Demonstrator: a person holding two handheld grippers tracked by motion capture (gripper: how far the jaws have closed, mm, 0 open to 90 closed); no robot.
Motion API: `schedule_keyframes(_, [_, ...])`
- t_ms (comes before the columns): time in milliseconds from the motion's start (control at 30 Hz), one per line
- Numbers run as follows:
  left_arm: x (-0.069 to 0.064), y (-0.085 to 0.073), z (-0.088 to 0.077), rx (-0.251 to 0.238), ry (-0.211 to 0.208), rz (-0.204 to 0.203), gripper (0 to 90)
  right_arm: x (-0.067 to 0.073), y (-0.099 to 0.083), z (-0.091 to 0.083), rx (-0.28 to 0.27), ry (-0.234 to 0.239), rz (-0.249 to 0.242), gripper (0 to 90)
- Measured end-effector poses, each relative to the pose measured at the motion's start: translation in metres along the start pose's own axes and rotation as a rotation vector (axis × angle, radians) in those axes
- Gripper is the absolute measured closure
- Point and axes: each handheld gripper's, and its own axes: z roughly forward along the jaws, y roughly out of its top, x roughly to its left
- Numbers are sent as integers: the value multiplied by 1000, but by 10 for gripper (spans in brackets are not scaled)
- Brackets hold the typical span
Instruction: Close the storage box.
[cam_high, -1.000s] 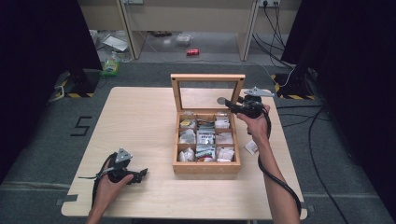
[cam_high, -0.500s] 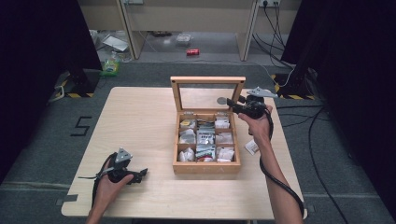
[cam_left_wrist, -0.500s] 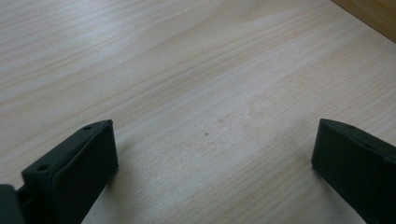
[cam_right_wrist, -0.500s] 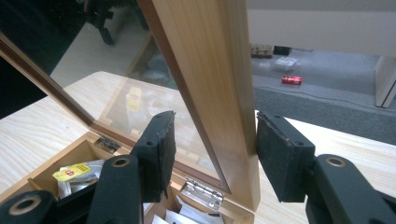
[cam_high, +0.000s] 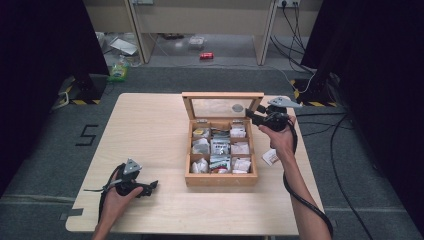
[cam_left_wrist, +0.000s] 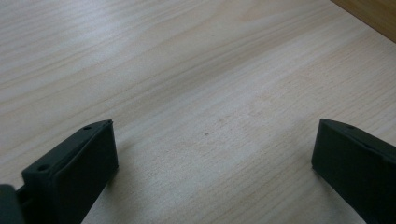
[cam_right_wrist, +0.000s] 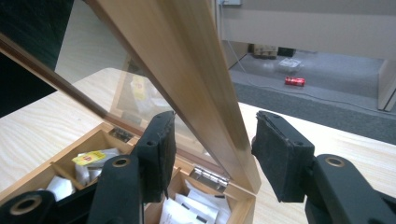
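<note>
Wooden compartment box (cam_high: 221, 179) right of centre in the high view, on a light wood table (cam_high: 150, 125). Lid (cam_high: 222, 95) up, glass pane framed in wood, standing near upright along the box's far edge. Compartments packed with tea-bag sachets (cam_high: 220, 146), mostly white, one with a yellow label at the far left (cam_high: 200, 132).

Right gripper (cam_high: 251, 116) at the upper right of the box in the high view, level with the lid's right frame edge. In the right gripper view: jaws apart, straddling the lid's wooden side rail (cam_right_wrist: 205, 88); left pad (cam_right_wrist: 161, 149) on the glass side, right pad (cam_right_wrist: 280, 154) on the outer side. Visible gap between rail and the right pad; contact at the left pad unclear. No squeeze on the rail visible. Metal hinge (cam_right_wrist: 210, 176) just below between the jaws, sachets (cam_right_wrist: 187, 210) under it, yellow-label sachet (cam_right_wrist: 88, 157) at lower left.

Left gripper (cam_high: 151, 186) at lower left of the high view, resting low on the table, well apart from the box. In the left gripper view: jaws wide apart, bare table surface (cam_left_wrist: 201, 93) between them, nothing held.

Loose sachet (cam_high: 270, 157) on the table just right of the box, beside the right forearm (cam_high: 300, 190). Red can (cam_high: 206, 56) on the floor beyond the table, top centre.
</note>
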Motion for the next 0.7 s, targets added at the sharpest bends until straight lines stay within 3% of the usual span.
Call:
schedule_keyframes(400, [0, 0, 0, -2, 1, 0, 0, 8, -10, -11, 31, 32, -13, 471])
schedule_keyframes(700, [0, 0, 0, 0, 1, 2, 0, 9, -19, -19, 37, 62, -51, 462])
